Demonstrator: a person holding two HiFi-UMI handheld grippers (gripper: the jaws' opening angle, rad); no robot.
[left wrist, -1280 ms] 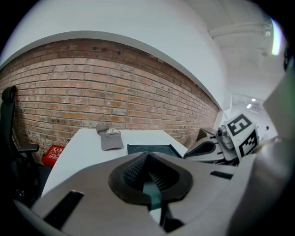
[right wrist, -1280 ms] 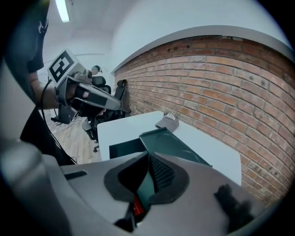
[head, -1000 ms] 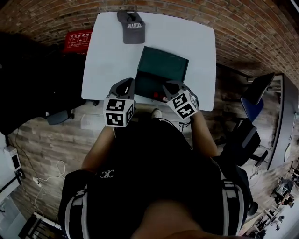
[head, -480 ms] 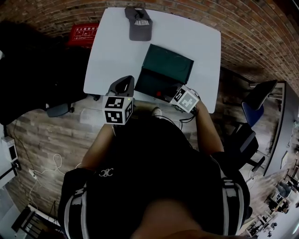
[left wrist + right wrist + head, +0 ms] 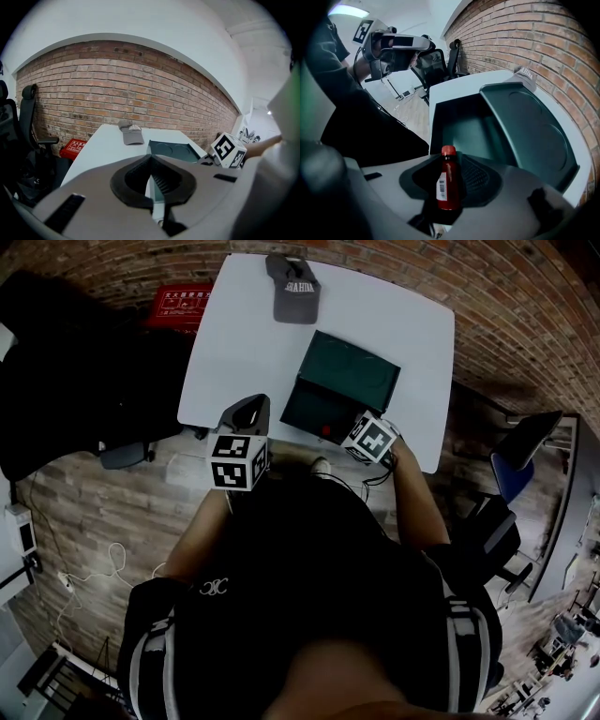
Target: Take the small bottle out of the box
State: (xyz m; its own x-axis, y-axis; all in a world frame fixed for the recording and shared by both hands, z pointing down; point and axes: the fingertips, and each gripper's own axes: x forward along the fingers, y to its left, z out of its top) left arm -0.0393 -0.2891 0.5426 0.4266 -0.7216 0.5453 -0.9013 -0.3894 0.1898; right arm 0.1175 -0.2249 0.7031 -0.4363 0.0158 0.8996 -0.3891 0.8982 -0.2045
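Observation:
A small red bottle [image 5: 448, 180] with a red cap and a white label stands upright between the jaws of my right gripper [image 5: 452, 187]. The jaws are opening, and there is a gap between the bottle and the right pad. In the head view the bottle [image 5: 325, 430] is a red spot at the near edge of the open dark green box [image 5: 314, 407], with the right gripper [image 5: 336, 433] beside it. The box's inside [image 5: 461, 124] looks bare, and its lid [image 5: 529, 126] lies back. My left gripper [image 5: 248, 409] hovers shut off the table's near edge, holding nothing.
A grey cap [image 5: 295, 289] lies at the far side of the white table [image 5: 234, 343]. A red case [image 5: 183, 306] sits on the floor to the left. Office chairs [image 5: 511, 442] stand to the right, and a brick wall [image 5: 117, 79] runs behind the table.
My right gripper has turned and come down at the box's near right corner, still with the bottle. The left gripper has barely moved.

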